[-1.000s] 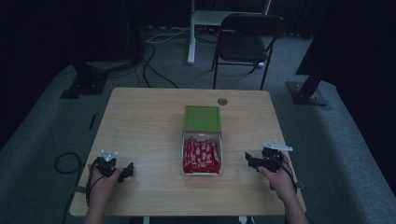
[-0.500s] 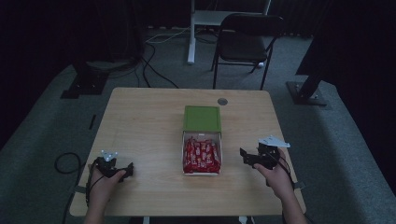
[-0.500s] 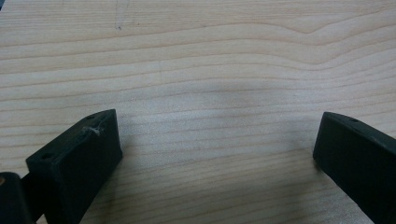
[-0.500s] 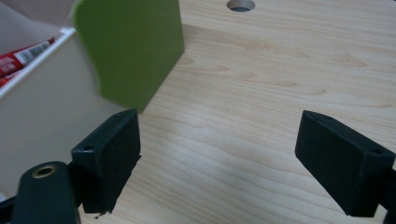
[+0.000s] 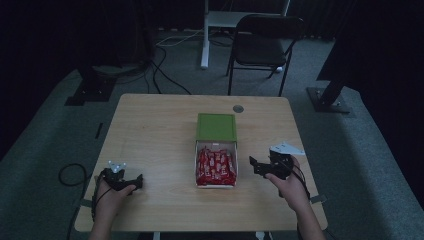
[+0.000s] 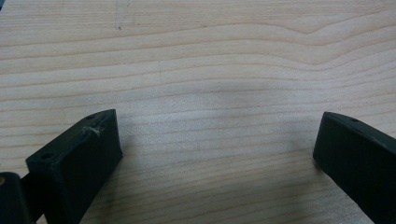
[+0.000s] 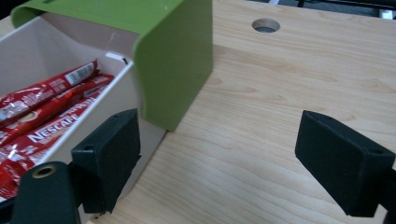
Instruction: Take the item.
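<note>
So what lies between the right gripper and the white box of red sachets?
Bare pale wooden tabletop in the high view, between the right gripper and the white box.

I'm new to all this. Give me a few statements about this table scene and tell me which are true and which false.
1. The box holds red packets. True.
2. The green lid fully covers the box. False: it is slid back and the packets show.
3. The right gripper holds a packet. False: its jaws are open and empty, beside the box.
4. The left gripper is open over bare table. True.
5. A chair stands beyond the table. True.
</note>
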Demonstrator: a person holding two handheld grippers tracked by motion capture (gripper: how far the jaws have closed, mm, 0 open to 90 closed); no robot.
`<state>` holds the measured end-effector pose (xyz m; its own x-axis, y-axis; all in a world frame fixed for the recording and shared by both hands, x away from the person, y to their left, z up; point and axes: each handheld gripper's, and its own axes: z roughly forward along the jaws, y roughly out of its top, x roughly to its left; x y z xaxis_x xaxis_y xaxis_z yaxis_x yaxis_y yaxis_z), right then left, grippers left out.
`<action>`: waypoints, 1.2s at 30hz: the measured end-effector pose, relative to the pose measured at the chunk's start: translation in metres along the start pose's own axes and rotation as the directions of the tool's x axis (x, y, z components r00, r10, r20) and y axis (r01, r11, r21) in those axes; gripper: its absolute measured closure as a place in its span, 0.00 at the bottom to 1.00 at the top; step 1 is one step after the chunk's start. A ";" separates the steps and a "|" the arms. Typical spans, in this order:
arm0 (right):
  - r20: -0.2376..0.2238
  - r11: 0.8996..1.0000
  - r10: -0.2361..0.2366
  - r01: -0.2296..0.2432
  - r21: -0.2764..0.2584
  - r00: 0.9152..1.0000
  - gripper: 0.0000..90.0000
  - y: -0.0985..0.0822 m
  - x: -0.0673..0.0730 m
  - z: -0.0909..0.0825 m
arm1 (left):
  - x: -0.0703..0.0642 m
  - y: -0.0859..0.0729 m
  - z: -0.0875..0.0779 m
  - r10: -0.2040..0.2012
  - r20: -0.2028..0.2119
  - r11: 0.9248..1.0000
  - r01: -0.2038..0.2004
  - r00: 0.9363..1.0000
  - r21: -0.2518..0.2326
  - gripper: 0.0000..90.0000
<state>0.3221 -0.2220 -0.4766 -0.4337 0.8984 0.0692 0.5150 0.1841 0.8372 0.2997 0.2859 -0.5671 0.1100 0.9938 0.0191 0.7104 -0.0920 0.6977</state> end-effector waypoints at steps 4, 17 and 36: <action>-0.015 1.000 -0.008 0.008 -0.007 1.000 0.15 0.004 0.006 0.000 | 0.000 0.000 0.000 0.000 0.000 1.000 0.000 1.000 0.000 0.02; -0.073 0.998 -0.047 0.044 -0.034 0.996 0.15 0.021 0.034 0.004 | 0.000 0.000 0.000 0.000 0.000 1.000 0.000 1.000 0.000 0.02; -0.170 0.994 -0.111 0.107 -0.030 0.979 0.15 0.032 0.080 0.021 | 0.000 0.000 0.000 -0.001 0.000 1.000 0.001 1.000 -0.001 0.02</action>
<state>0.3194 -0.1360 -0.4558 -0.6071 0.7918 0.0669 0.4428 0.2672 0.8559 0.2997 0.2858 -0.5671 0.1090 0.9939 0.0179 0.7099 -0.0904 0.6985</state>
